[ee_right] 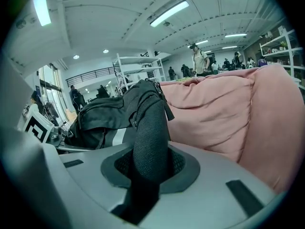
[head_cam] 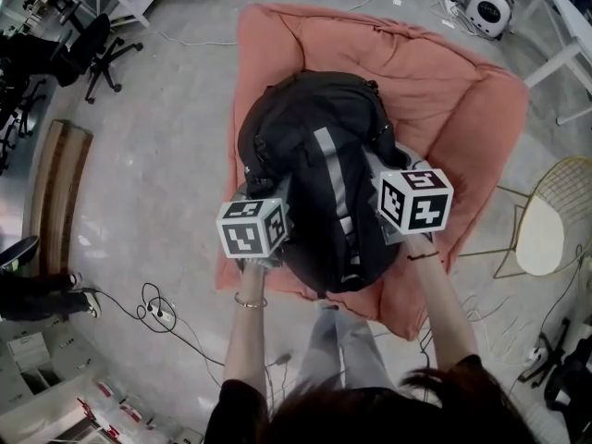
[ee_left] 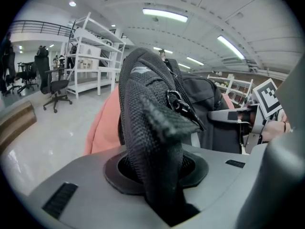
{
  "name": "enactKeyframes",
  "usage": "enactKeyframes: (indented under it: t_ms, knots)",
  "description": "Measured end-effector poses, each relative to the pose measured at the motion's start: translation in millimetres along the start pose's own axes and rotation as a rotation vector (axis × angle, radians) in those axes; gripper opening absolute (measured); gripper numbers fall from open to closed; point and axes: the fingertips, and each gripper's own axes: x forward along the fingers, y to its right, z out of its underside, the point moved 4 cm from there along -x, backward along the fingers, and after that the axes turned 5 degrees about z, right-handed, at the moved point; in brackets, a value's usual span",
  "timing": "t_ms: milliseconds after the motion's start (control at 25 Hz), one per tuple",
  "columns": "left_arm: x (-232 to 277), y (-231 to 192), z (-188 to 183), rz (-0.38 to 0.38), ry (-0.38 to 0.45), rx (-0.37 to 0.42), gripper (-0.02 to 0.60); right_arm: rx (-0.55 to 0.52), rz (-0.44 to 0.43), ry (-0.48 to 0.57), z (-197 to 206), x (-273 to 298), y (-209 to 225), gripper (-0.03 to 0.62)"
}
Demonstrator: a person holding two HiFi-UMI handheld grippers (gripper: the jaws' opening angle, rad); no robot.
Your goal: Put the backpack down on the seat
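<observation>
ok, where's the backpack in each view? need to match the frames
Head view: backpack at centre, over the pink seat.
Left gripper view: backpack centre to right, its mesh strap running up from the bottom; pink seat behind, at left.
Right gripper view: backpack left of centre, strap in the middle; pink seat fills the right.
Shared landmark: the pink seat.

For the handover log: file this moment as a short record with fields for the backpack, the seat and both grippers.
backpack: black with a grey stripe, held over the seat
seat: salmon-pink floor cushion
left gripper: shut on a mesh backpack strap
right gripper: shut on the other mesh strap
backpack on seat: cannot tell whether it rests or hangs
nearby: gold wire chair, right of the seat
</observation>
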Motion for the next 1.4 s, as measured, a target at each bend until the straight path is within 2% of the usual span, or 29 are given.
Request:
enactKeyframes:
  t_ms: [280, 680, 840, 1000, 1240, 1400]
  knots:
    - [14.7, -19.4, -0.8, -0.041, -0.007, -0.023, 0.138, -0.021, 0.019, -0.018, -1.9, 26.5, -0.4, 0.081]
    - [27.3, -31.7, 0.5, -0.144, -0.035, -0.006, 0.207, -0.020, 0.041, -0.038, -1.6, 43.2, -0.6, 0.119]
    - [28.1, -39.0, 2.2, -0.237, -0.044, 0.028, 0.282, -0.035, 0.060, -0.026, -2.8, 46.2, -2.2, 0.132]
    - [26.8, -42.3, 3.4, -0.289, -0.045, 0.054, 0.325, -0.018, 0.081, -0.012, -5.3, 47.9, -4.5, 0.198]
    - [16.6, -48.0, 6.0, -0.363, -0.049, 0.086, 0.371, 0.007, 0.096, 0.025, -10.1, 43.6, -4.6, 0.233]
    - [0.5, -50.1, 7.1, -0.377, -0.024, 0.026, 0.382, -0.006, 0.092, 0.032, -13.9, 35.8, -8.3, 0.238]
